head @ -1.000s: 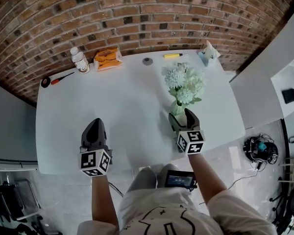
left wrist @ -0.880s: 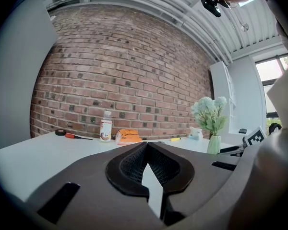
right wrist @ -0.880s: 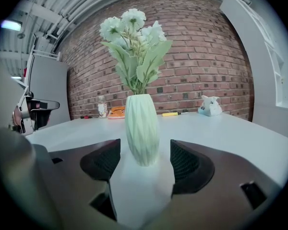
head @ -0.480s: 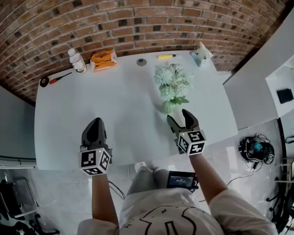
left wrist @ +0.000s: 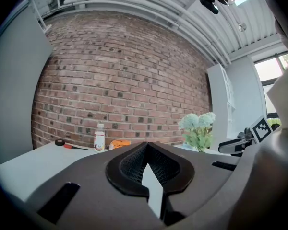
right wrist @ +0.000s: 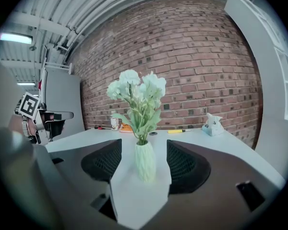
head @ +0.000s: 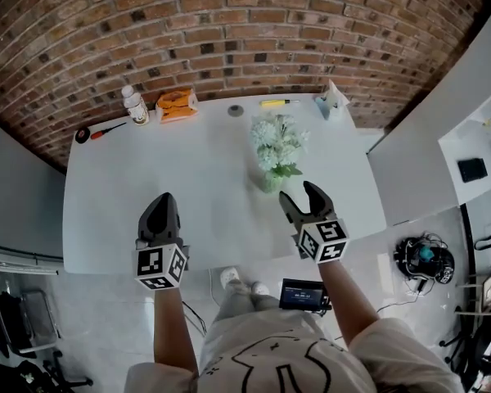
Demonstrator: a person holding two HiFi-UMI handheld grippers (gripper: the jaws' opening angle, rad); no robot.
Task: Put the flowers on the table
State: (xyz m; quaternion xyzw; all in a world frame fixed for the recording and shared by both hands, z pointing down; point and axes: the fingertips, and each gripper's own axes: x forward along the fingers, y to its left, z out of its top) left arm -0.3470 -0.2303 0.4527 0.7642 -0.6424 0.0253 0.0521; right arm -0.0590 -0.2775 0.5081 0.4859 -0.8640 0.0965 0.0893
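Note:
A bunch of pale white-green flowers [head: 277, 140] stands upright in a small ribbed green vase [head: 271, 182] on the white table [head: 123, 187], right of its middle. My right gripper [head: 299, 193] is open just short of the vase, near the table's front edge, and touches nothing. In the right gripper view the vase [right wrist: 145, 161] shows between the spread jaws but beyond them, with the flowers [right wrist: 137, 87] above. My left gripper [head: 161, 201] is shut and empty over the front left of the table. Its view shows the flowers [left wrist: 198, 126] off to the right.
Along the back edge lie a tape roll [head: 81, 136], a red screwdriver [head: 106, 128], a bottle [head: 134, 105], an orange packet [head: 177, 103], a grey disc [head: 236, 110], a yellow marker [head: 274, 102] and a white figurine [head: 331, 98]. A brick wall stands behind and a white cabinet [head: 417, 154] stands at the right.
My right gripper was round the vase a second ago. It has opened, let the vase go and drawn back toward the front edge. The left gripper has stayed in place.

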